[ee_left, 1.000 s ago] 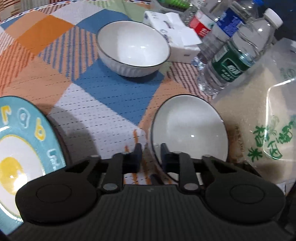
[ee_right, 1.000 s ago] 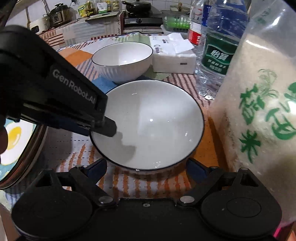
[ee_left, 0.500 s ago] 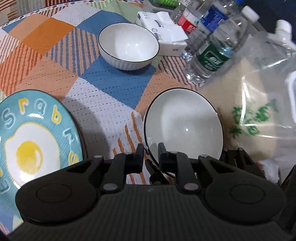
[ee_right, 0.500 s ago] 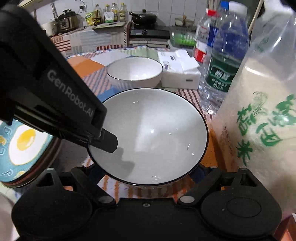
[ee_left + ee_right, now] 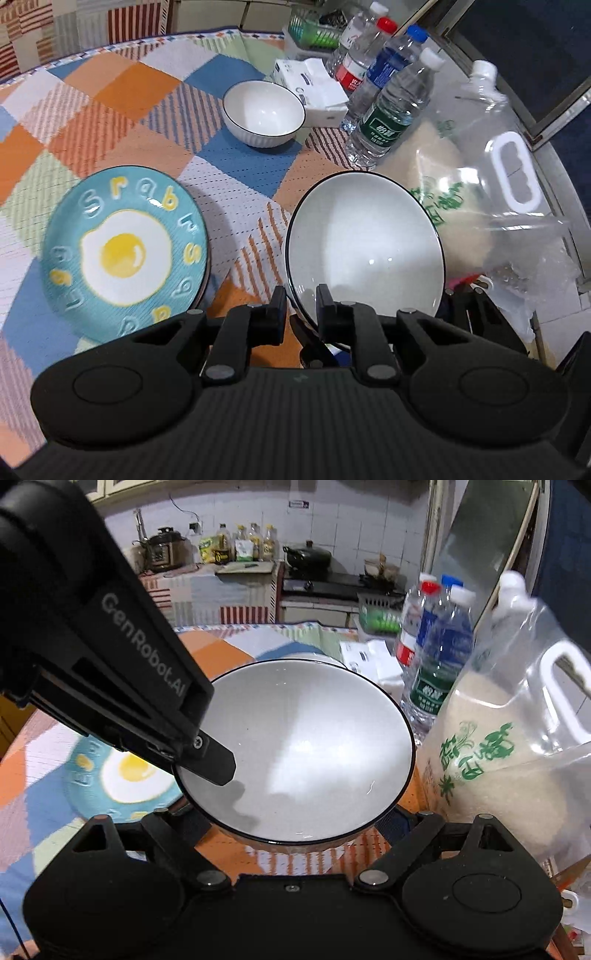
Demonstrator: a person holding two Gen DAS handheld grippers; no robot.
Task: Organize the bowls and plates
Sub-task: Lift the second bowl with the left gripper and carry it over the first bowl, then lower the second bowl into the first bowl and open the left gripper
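While my left gripper point(image 5: 301, 308) jaws pinch the near bowl point(image 5: 364, 247) rim, I should lift level; my right gripper point(image 5: 295, 823) jaws wait released.

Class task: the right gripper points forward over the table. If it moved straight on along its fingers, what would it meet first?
Most likely the large white bowl pinched by the left gripper. It sits directly ahead of the right gripper, between its spread fingers, apparently above them. Depth is unclear, so the gripper might pass beneath it.
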